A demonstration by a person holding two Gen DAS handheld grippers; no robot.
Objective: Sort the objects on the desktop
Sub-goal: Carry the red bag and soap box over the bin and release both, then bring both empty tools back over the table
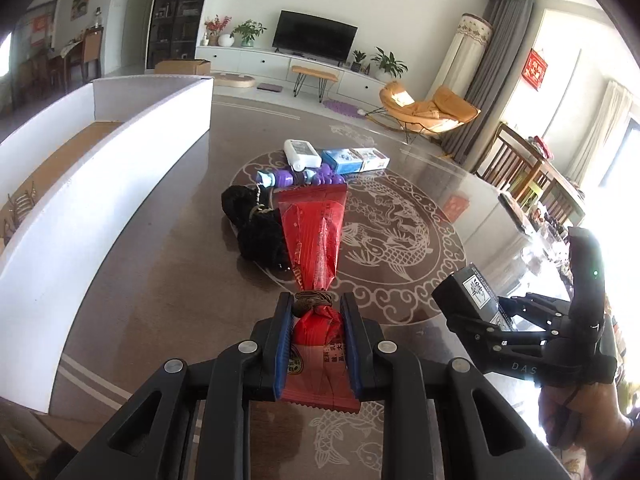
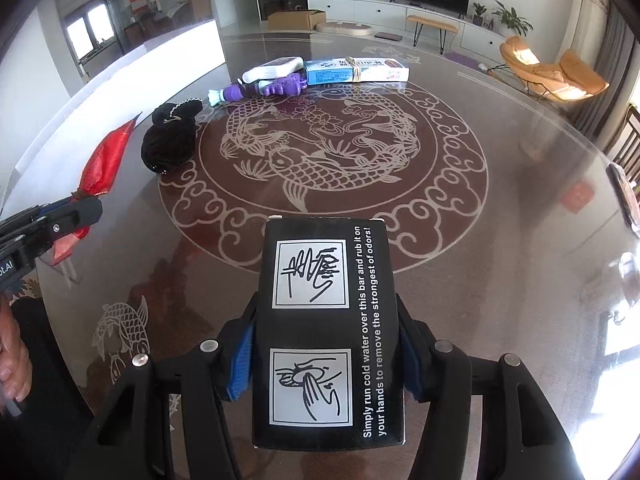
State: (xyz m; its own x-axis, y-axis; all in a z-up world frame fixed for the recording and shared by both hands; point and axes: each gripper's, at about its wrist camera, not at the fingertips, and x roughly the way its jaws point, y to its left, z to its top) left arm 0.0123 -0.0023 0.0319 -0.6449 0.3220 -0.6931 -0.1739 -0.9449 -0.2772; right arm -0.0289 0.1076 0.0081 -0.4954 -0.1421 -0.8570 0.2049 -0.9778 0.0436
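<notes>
My left gripper (image 1: pixel 316 312) is shut on a red snack packet (image 1: pixel 314 232) tied with a brown band, held above the table; the packet also shows in the right wrist view (image 2: pixel 105 162). My right gripper (image 2: pixel 326 320) is shut on a black box (image 2: pixel 326 320) printed with hand-washing drawings; the box also shows in the left wrist view (image 1: pixel 466 294). On the table lie a black furry pouch (image 1: pixel 252 228), a purple toy (image 1: pixel 300 178), a white bottle (image 1: pixel 302 154) and a blue-and-white carton (image 1: pixel 356 160).
A long white box (image 1: pixel 100 184) with a cardboard floor stands on the table at the left. The round brown table (image 2: pixel 500 200) has a fish pattern. Chairs stand at the right edge.
</notes>
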